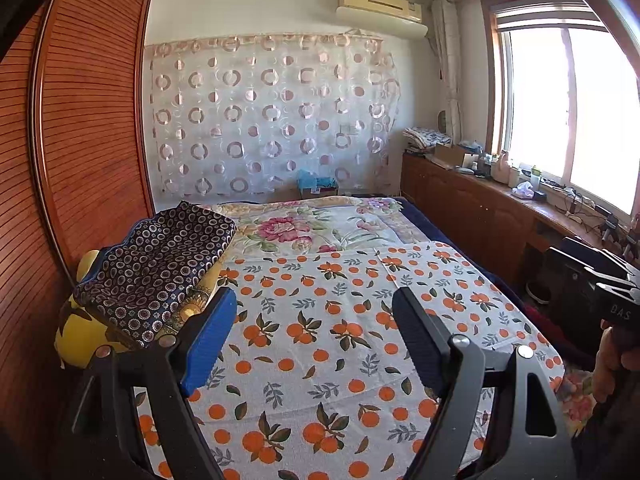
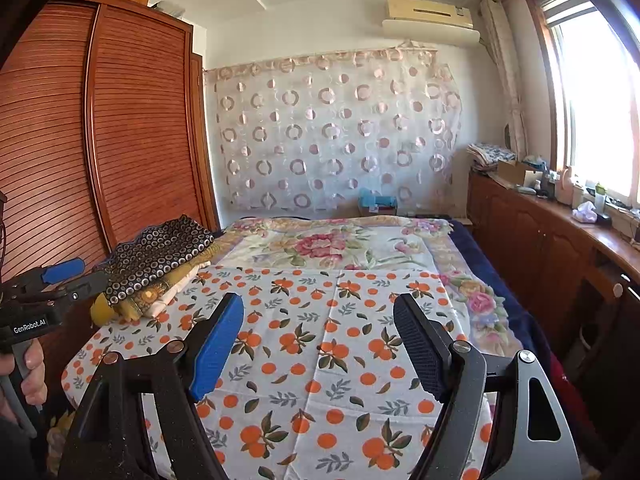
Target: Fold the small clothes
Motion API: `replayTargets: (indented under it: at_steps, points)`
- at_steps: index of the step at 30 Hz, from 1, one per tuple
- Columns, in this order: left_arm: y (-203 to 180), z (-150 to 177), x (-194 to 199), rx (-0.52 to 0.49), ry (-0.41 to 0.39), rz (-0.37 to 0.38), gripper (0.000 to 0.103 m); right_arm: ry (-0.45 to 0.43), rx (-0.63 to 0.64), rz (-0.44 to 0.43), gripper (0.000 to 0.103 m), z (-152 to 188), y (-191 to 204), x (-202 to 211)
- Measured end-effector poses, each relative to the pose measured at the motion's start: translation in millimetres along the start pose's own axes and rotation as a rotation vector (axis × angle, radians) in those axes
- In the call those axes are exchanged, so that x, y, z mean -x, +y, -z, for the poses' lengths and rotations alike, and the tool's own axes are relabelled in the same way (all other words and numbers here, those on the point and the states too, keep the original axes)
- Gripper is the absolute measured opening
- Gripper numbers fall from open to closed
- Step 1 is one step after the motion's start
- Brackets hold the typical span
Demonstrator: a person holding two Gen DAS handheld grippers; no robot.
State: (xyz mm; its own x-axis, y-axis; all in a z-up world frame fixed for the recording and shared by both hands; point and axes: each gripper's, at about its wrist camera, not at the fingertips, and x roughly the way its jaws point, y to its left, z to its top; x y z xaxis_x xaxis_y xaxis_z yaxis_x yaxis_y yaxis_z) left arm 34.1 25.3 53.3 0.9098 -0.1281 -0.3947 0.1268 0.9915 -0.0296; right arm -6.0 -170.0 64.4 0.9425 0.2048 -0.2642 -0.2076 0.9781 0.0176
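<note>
1. A bed (image 2: 472, 240) fills the middle of both views, running away from the cameras toward a far wall hung with a sheer curtain (image 2: 332, 136) patterned in rings.
2. A wardrobe (image 2: 120, 128) with slatted red-brown doors stands along the bed's left side.
3. A low wooden cabinet (image 2: 532, 240) runs along the bed's right side under a bright window; small clutter sits on its top, too small to tell apart.
4. A floral blanket (image 2: 320, 244) covers the far half of the bed.
5. A white cloth (image 2: 320, 340) printed with oranges and leaves lies spread flat over the near half of the bed, its far edge overlapping the blanket.
6. A stack of folded clothes (image 1: 160, 272) sits at the left edge of the bed, on the far left corner of the cloth. The top piece is dark with small ring prints; yellow and cream pieces lie under it.
7. The left tongs (image 1: 314, 334) hover above the cloth, spread wide, holding nothing. Their blue finger is just beside the stack; whether it touches cannot be told.
8. The right tongs (image 2: 318, 340) hover above the middle of the cloth, spread wide, holding nothing.
9. In the right wrist view the left hand (image 2: 30, 372) grips its handle at the left edge of the bed; in the left wrist view the right hand (image 1: 610, 364) grips its handle off the right edge.
</note>
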Motion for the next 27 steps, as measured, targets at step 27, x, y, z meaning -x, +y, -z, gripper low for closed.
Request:
replayTargets:
  at_steps: [27]
  points:
    - [-7.6,-6.4,12.0,-0.009,-0.025,0.000,0.081,-0.011,0.002,-0.008,0.079,0.9,-2.8,-2.6]
